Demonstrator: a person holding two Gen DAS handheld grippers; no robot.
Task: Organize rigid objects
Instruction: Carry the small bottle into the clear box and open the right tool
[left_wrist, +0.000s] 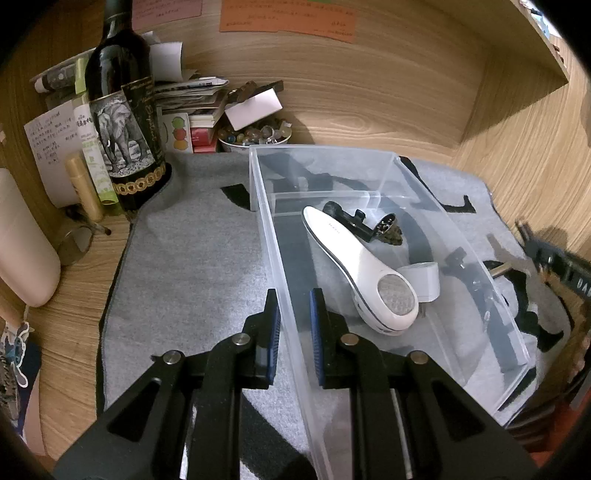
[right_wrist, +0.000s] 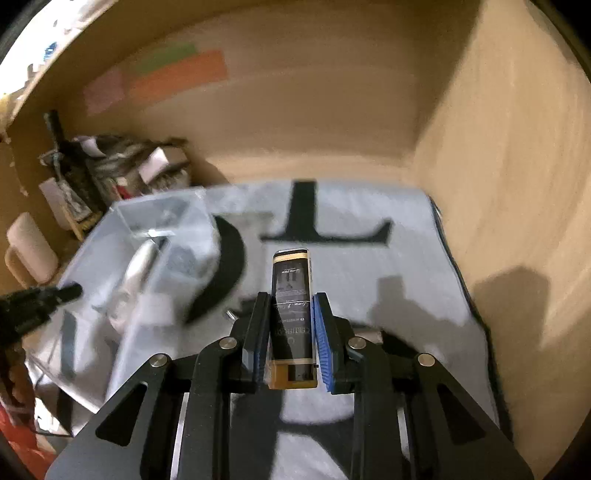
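A clear plastic bin (left_wrist: 266, 206) stands on a grey mat (left_wrist: 192, 258). My left gripper (left_wrist: 295, 325) is shut on the bin's near-left wall, one pad inside and one outside. In the bin lie a white handheld device (left_wrist: 362, 269), a small white cylinder (left_wrist: 424, 280) and dark small parts (left_wrist: 354, 218). My right gripper (right_wrist: 291, 297) is shut on a black and gold box (right_wrist: 291, 273), held lengthwise between the pads, above the mat (right_wrist: 406, 266) and to the right of the bin (right_wrist: 162, 218). The right wrist view is blurred.
A dark wine bottle (left_wrist: 122, 122), stacked papers and a bowl of marbles (left_wrist: 255, 134) crowd the back left corner. A pale container (left_wrist: 22, 240) stands at the left. Wooden walls (left_wrist: 369, 92) close in the back and right.
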